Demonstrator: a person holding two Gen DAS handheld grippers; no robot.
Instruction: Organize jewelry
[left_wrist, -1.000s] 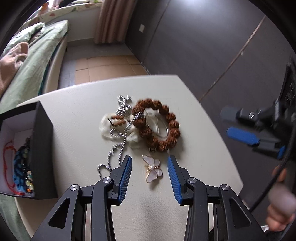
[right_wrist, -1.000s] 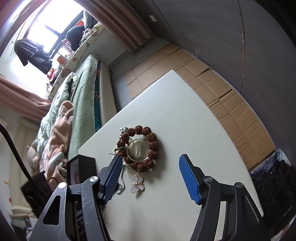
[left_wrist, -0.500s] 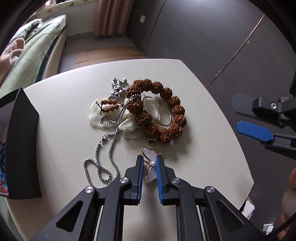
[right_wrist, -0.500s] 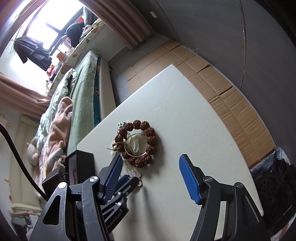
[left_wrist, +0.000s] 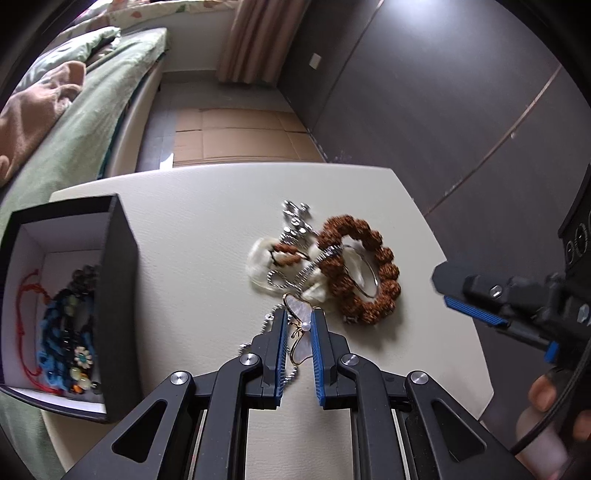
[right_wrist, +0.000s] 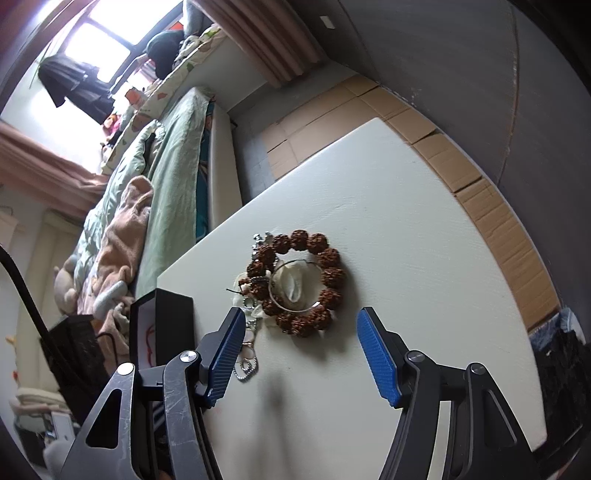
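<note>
No readable writing. Butterfly brooch (left_wrist: 297, 334) — pale pearly wings, gold rim, small pearl at centre — pinched in left tongs (left_wrist: 298, 325), raised over surface (left_wrist: 207, 266) near brown bead bracelet (left_wrist: 360, 269) and silver chain (left_wrist: 291, 273). Black box (left_wrist: 120, 295) at left. Right tongs (right_wrist: 301, 354) spread wide, holding nothing, pointed at bracelet.

Left claw (left_wrist: 298, 326), low in the frame's centre, pinches shut on a butterfly brooch (left_wrist: 300, 330); right claw (right_wrist: 301, 352) hangs wide open.
</note>
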